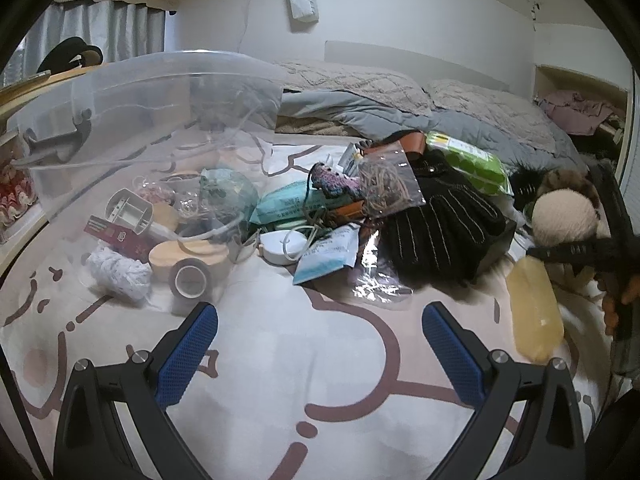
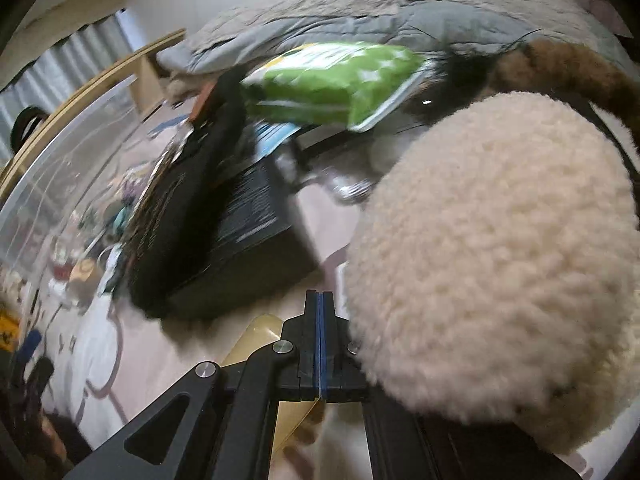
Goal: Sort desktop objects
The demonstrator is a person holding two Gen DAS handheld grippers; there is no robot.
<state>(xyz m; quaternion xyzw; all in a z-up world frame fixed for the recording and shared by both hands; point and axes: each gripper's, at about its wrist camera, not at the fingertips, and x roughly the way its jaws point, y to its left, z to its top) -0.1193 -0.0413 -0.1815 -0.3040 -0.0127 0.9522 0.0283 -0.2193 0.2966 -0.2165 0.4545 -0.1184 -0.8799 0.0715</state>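
The clutter pile (image 1: pixel 360 208) is lying on the patterned sheet (image 1: pixel 304 364), beside the clear bin (image 1: pixel 132 92). The right gripper (image 2: pixel 322 344), fingers pressed together, is nudging the cream plush (image 2: pixel 492 248) — seemingly choosing a pick; the left gripper (image 1: pixel 320 356) is hovering spread — next, opening around one item.

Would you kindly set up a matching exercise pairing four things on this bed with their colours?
Things:
1. knit glove
2. snack packet
3. left claw's pads
4. fluffy plush

Colours:
A. cream
B. blue
C. black
D. green

Pairs: 1-C, 2-D, 3-B, 4-A
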